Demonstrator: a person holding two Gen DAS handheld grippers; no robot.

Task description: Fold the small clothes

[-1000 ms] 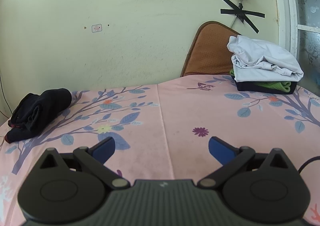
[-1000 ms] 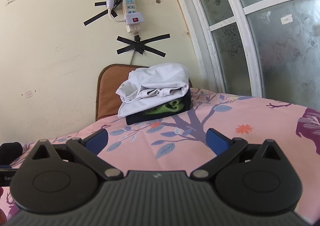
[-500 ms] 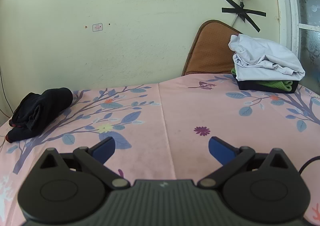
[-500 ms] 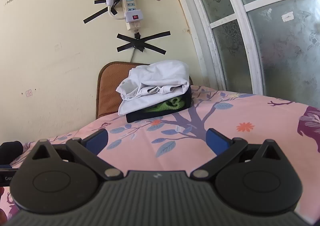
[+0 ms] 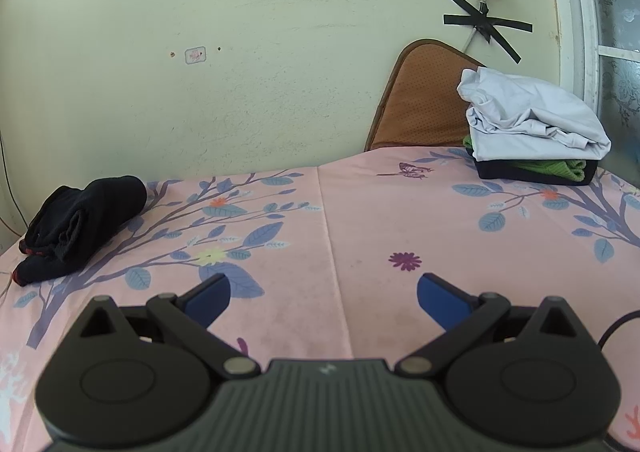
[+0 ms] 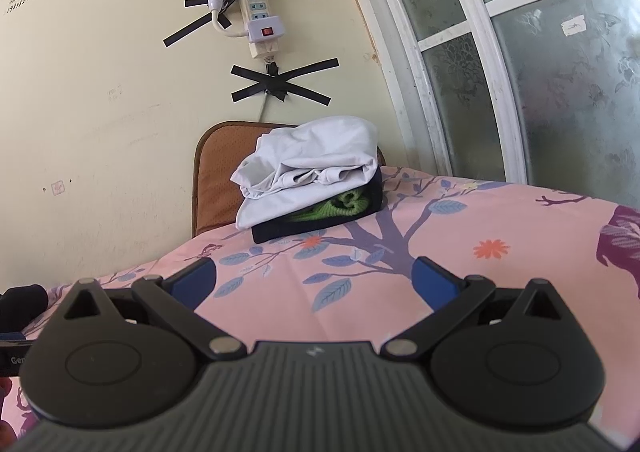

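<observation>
left claw [image 5: 323,298]: blue pads spread wide, nothing between them, hovering low over the pink tree-and-leaf printed cloth on the table [image 5: 360,219]. i read it as parked between garments.

right claw [image 6: 314,288]: also wide and empty, aimed at the far corner.

crumpled black garment with red trim [image 5: 80,226]: one, at the far left by the wall, well apart from both claws. unfolded, so i take it as my next piece, with the bare middle of the cloth kept as working space.

stack of folded clothes [image 6: 314,187]: one stack, three layers i can count: pale grey-white on top, green knit in the middle, dark one at the bottom. likely the finished pile, set out of the way near the brown perforated cushion [image 6: 218,179] leaning against the wall.

white power strip taped to the wall [image 6: 260,19]: one.
</observation>
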